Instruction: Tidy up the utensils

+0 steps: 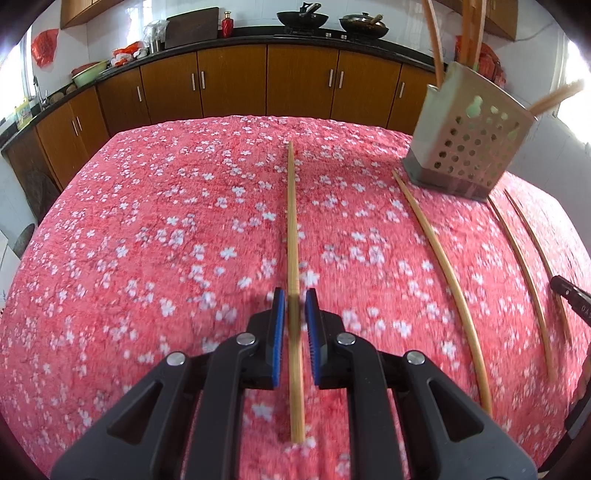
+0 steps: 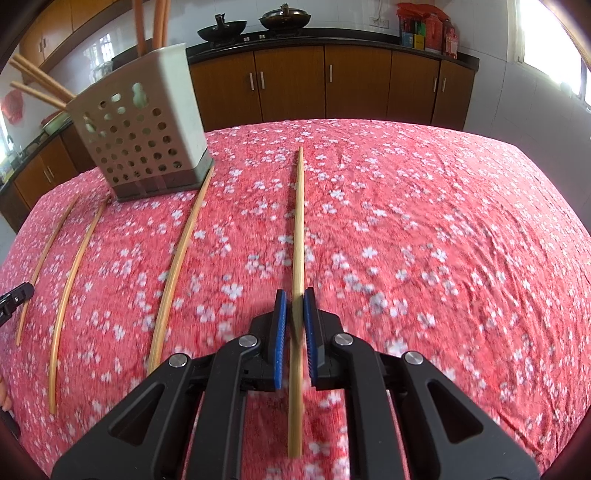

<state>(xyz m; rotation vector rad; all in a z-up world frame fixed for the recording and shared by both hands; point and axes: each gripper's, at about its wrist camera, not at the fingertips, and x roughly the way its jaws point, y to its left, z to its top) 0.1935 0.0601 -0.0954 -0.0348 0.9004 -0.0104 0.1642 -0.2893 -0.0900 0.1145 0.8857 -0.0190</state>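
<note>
Several bamboo chopsticks lie on a pink flowered cloth point(image 1: 147, 221). In the left wrist view one chopstick point(image 1: 292, 221) runs between the blue pads of my left gripper point(image 1: 294, 295); the jaws stand a little apart on either side of it. In the right wrist view another chopstick point(image 2: 299, 229) runs between the pads of my right gripper point(image 2: 294, 295), whose jaws are narrowly apart around it. A perforated beige utensil holder point(image 1: 469, 140) with several chopsticks in it stands at the far right; it also shows in the right wrist view point(image 2: 144, 136) at far left.
Three more chopsticks point(image 1: 443, 251) lie right of my left gripper, the same ones point(image 2: 177, 266) lying left of my right gripper. Brown kitchen cabinets point(image 1: 236, 81) with woks point(image 1: 303, 18) on the counter stand behind the table. The other gripper's tip point(image 1: 570, 299) shows at the right edge.
</note>
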